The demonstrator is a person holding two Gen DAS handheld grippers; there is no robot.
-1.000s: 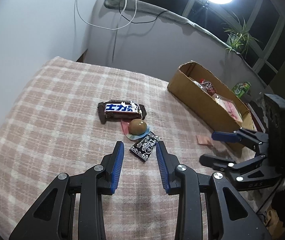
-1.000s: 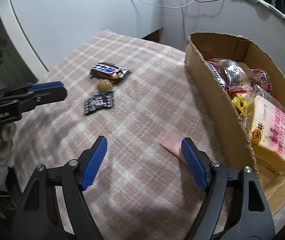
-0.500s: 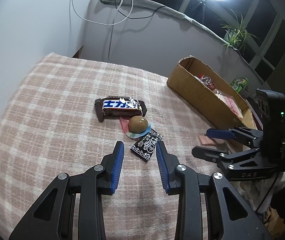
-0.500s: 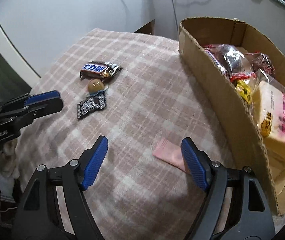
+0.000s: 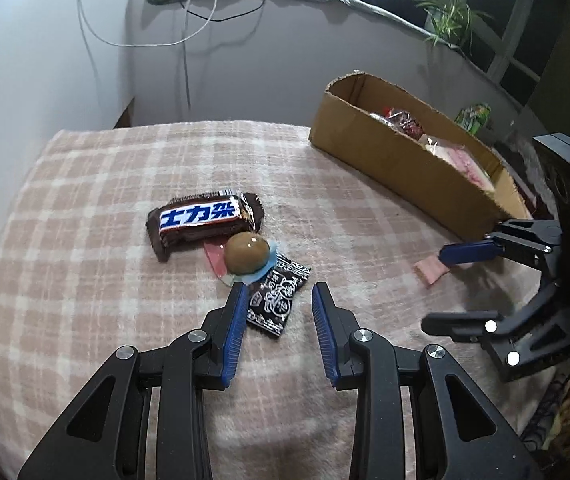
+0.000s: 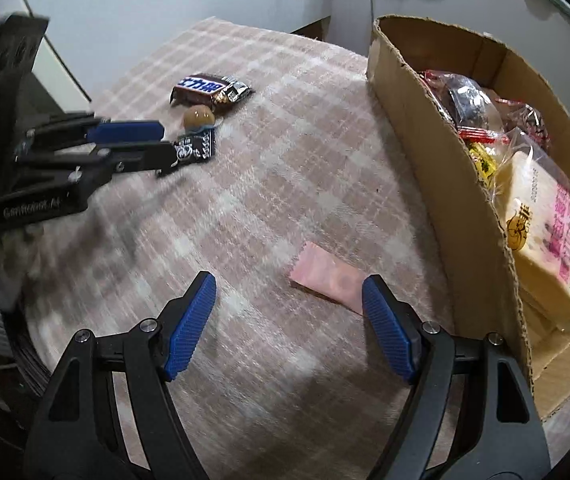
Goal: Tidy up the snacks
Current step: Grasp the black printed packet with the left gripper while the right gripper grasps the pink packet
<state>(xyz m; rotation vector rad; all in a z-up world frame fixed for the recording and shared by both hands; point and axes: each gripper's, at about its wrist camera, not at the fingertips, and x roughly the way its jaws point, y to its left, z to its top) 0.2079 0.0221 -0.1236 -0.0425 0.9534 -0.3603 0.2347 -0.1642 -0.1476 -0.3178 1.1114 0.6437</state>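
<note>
Two grippers low over table [image 5: 85, 208] | left gripper [image 5: 278, 300] fingers parted around black packet [image 5: 281, 300], pointing 1 o'clock | right gripper [image 6: 289, 300] released, pink packet [image 6: 327, 280] by its 3 o'clock finger, beside box [image 6: 437, 152]

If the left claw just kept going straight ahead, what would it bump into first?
Most likely the black patterned snack packet, already lying between the open left gripper fingertips. Just beyond it sits the wrapped brown egg-like snack, though depth is hard to judge.

Open left hand-held gripper [image 5: 277, 320], black sachet [image 5: 277, 298]
</note>
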